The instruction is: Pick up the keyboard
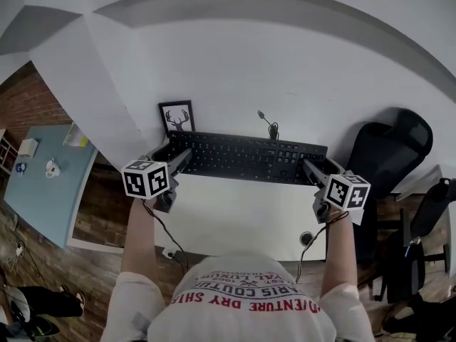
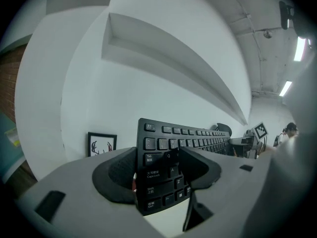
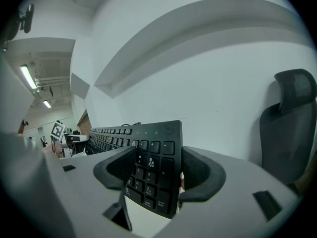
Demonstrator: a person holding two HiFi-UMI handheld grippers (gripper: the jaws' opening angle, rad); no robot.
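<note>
A black full-size keyboard point(image 1: 242, 157) stretches across the back of the white desk point(image 1: 235, 219), held at both ends. My left gripper point(image 1: 182, 155) is shut on its left end; in the left gripper view the keyboard point(image 2: 163, 148) stands on edge between the dark pads, with the left gripper point(image 2: 157, 175) clamped over the letter keys. My right gripper point(image 1: 308, 166) is shut on the number-pad end. In the right gripper view the keyboard point(image 3: 153, 152) stands tilted between the pads of the right gripper point(image 3: 156, 175). Whether it touches the desk cannot be told.
A framed deer picture point(image 1: 177, 117) leans on the white wall behind the keyboard's left end. A cable point(image 1: 269, 125) rises behind its middle. A black office chair point(image 1: 388, 148) stands right of the desk, and a light blue table point(image 1: 43, 184) is at far left.
</note>
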